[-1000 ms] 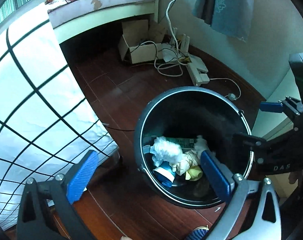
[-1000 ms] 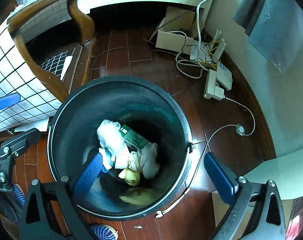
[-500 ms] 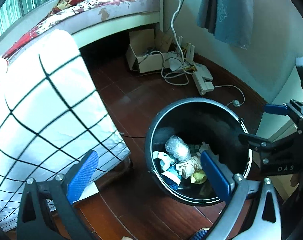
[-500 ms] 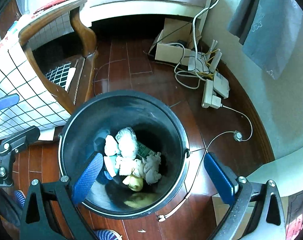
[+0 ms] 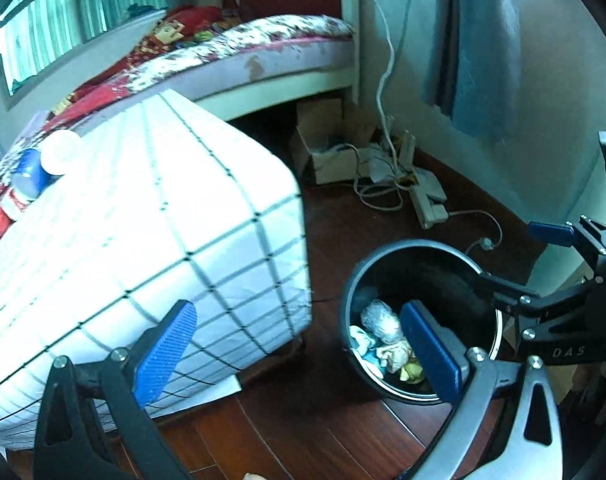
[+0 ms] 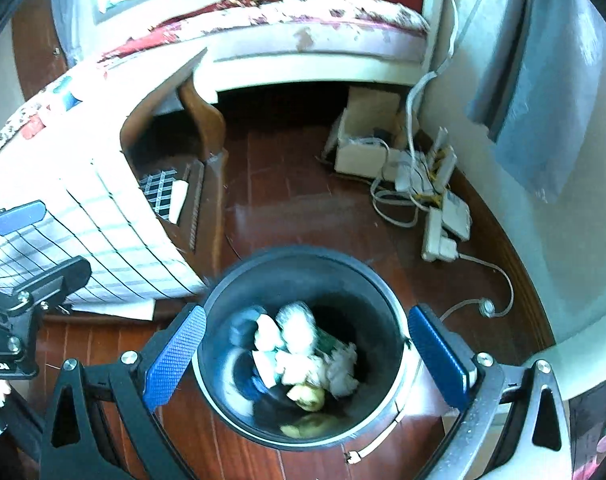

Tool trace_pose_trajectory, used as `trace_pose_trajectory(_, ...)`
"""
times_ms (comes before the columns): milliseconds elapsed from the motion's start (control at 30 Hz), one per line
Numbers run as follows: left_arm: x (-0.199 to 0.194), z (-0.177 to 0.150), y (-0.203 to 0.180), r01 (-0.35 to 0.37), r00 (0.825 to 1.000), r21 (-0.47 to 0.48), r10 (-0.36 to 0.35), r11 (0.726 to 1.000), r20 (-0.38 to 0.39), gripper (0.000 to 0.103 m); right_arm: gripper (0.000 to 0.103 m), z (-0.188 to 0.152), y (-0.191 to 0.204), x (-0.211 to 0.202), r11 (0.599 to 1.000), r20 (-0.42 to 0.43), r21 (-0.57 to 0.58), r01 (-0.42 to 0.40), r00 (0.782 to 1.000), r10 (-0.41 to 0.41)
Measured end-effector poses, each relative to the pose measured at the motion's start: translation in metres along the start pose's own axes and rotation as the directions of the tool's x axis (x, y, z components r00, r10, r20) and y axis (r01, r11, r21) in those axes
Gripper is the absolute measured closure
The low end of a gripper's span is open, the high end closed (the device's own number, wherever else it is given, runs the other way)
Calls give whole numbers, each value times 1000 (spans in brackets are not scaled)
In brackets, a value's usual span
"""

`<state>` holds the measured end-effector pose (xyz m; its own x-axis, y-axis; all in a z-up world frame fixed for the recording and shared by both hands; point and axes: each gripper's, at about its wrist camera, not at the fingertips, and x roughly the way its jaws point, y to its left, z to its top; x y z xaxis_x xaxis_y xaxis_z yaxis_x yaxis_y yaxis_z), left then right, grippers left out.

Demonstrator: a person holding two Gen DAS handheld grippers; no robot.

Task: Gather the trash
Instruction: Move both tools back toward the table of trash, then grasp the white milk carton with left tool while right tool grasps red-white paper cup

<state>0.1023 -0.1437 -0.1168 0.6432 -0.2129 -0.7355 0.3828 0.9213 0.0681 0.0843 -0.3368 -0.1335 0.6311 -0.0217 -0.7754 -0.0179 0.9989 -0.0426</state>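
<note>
A round black trash bin (image 5: 431, 252) stands on the wooden floor; it also shows in the right wrist view (image 6: 303, 264). Inside lie crumpled white tissues (image 6: 299, 324), a foil-like wad (image 5: 381, 320) and yellowish scraps (image 6: 309, 396). My left gripper (image 5: 299, 356) is open and empty, high above the floor to the left of the bin. My right gripper (image 6: 307, 360) is open and empty, high above the bin, which sits between its fingers. On the table, at the far left, stand a blue can (image 5: 29, 178) and a white cup (image 5: 61, 152).
A table with a white checked cloth (image 5: 143, 232) stands left of the bin. A cardboard box (image 6: 363, 136), cables and power strips (image 6: 443, 216) lie by the wall. A bed (image 5: 263, 52) is behind. A blue cloth (image 5: 483, 48) hangs on the wall.
Both grippers have risen and pulled back from the bin, so it looks smaller and lower. The tabletop and the bed have come into view.
</note>
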Motion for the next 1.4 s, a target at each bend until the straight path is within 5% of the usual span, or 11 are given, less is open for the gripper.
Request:
trace_pose_trajectory(400, -47, -7, 80, -102, 991, -119, 111, 988, 72, 1, 1, 49, 87, -18, 989, 73, -128, -72, 994, 81)
trace_pose_trajectory(1000, -69, -16, 207, -243, 959, -288, 275, 926, 74, 1, 1, 127, 203, -6, 944, 107, -279, -177, 971, 214)
trace_pose_trajectory(1300, -48, 1, 299, -311, 939, -352, 342, 883, 29, 1, 1, 213, 274, 44, 914, 109, -316, -254, 947, 301)
trace_pose_trajectory(1400, -25, 12, 338, -289, 949, -392, 315, 873, 2, 4, 1, 243, 305, 78, 906, 81, -331, -264, 949, 306)
